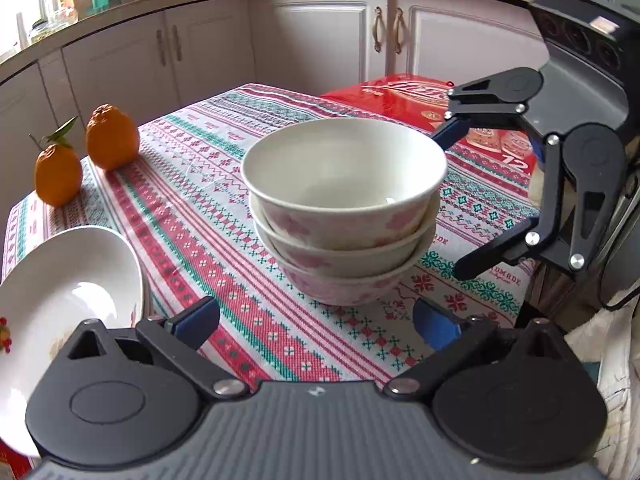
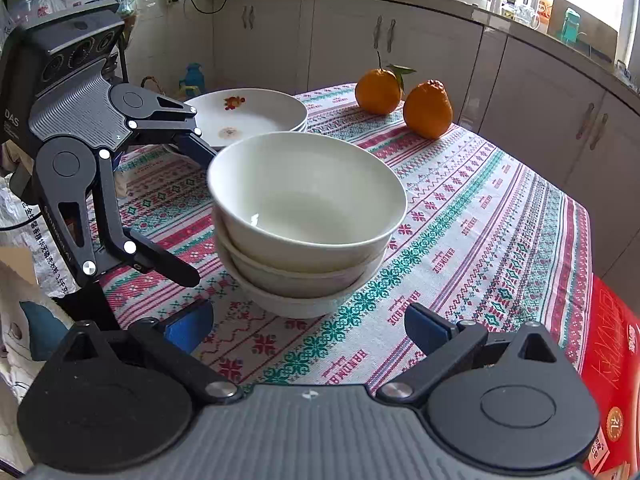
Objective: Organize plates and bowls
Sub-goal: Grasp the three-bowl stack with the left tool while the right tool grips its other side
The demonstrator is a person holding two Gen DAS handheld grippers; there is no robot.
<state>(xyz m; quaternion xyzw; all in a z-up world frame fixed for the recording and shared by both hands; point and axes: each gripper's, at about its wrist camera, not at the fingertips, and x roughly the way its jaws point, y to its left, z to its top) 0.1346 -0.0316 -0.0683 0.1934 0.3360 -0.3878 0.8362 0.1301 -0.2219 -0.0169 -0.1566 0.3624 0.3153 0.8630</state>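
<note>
Tablecloth edge (oranges there) lies clear of stacked bowls.

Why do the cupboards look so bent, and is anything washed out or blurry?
Left wrist view: the fisheye lens bows the cupboards; the window top left is washed out, and the white plate glares. Right wrist view: same bending; the window top right is blown out, a small glint sits inside the top bowl, whose near rim looks slightly soft.
</note>
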